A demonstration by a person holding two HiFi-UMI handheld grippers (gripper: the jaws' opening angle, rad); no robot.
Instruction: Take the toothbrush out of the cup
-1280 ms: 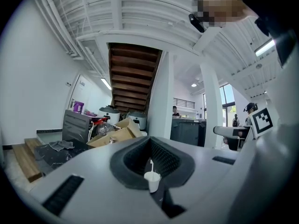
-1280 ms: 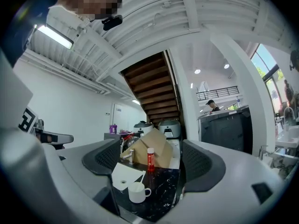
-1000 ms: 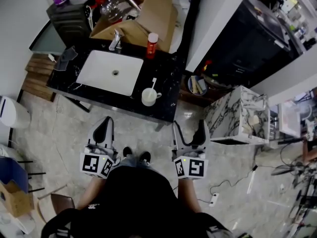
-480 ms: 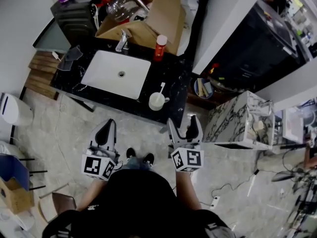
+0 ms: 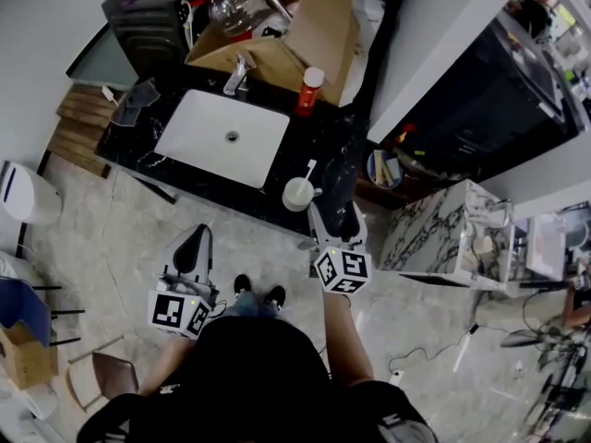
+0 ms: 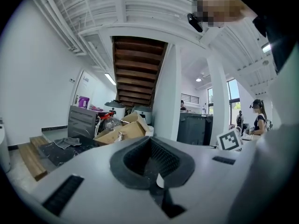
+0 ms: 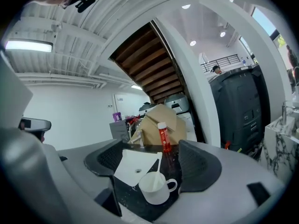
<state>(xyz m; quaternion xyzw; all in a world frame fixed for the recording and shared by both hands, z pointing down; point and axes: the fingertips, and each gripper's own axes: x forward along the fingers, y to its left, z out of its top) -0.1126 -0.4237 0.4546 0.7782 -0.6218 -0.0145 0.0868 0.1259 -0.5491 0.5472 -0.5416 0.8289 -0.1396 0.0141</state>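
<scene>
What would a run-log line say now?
right gripper: open, jaws just closing slightly, empty, short of cup | toothbrush: in cup | left gripper: shut

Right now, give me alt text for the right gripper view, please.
The right gripper, jaws open, just closing slightly and touching nothing, looks at a white cup holding a white toothbrush on a black counter. Beyond are a white sink, a red bottle and a cardboard box.

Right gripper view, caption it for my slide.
White cup with a toothbrush on the black counter beside the white sink.
</scene>
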